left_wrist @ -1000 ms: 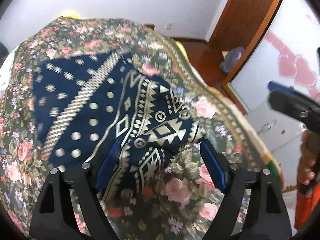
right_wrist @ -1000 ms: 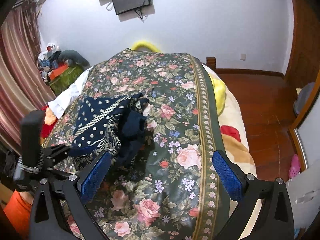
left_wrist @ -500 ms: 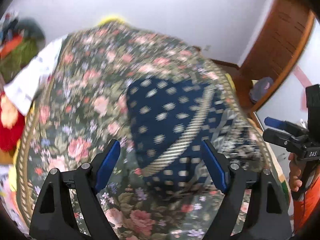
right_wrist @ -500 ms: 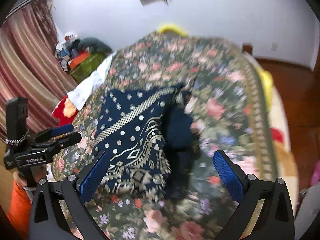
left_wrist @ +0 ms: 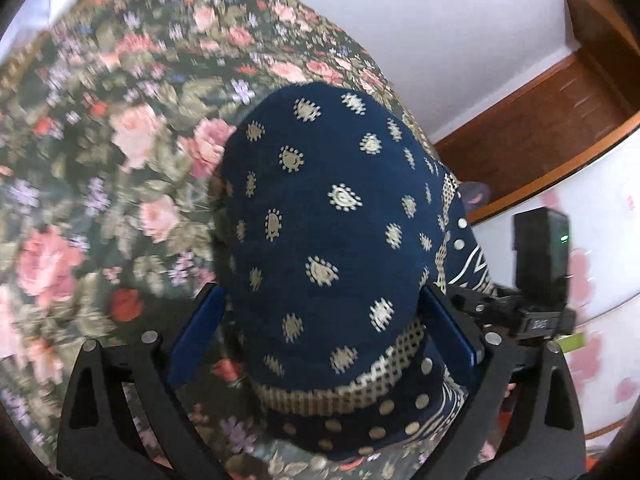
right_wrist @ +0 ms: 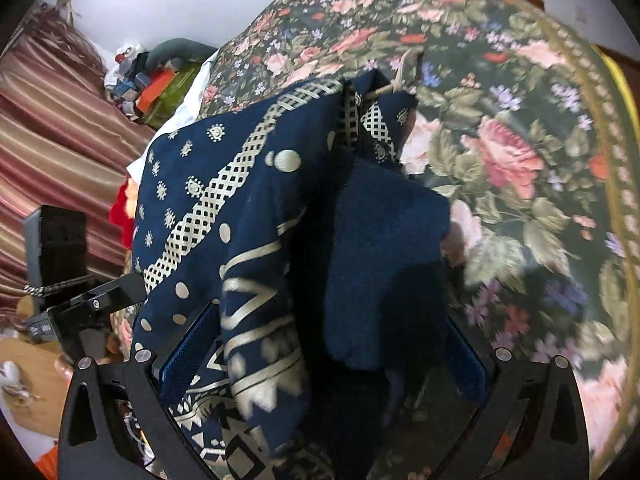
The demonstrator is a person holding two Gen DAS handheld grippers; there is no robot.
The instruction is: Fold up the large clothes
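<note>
A navy garment [left_wrist: 328, 240] with cream dots and geometric bands lies on the floral bedspread [left_wrist: 100, 160]. My left gripper [left_wrist: 324, 336] is open, its blue pads either side of the garment's near end, close above it. In the right wrist view the garment [right_wrist: 248, 216] is bunched, with a plain navy flap [right_wrist: 384, 256] folded over. My right gripper [right_wrist: 324, 360] is open with cloth lying between its pads. Each gripper shows in the other's view: the right one [left_wrist: 536, 312] and the left one [right_wrist: 72, 304].
The bedspread [right_wrist: 520, 152] covers a bed. A striped curtain [right_wrist: 52, 136] and a pile of clutter [right_wrist: 148, 76] are to the left. A wooden door frame [left_wrist: 560, 120] and a white panel with pink hearts [left_wrist: 600, 280] are to the right.
Both grippers have moved down and in onto the garment's near edge, which now fills the space between their pads. Both stay open.
</note>
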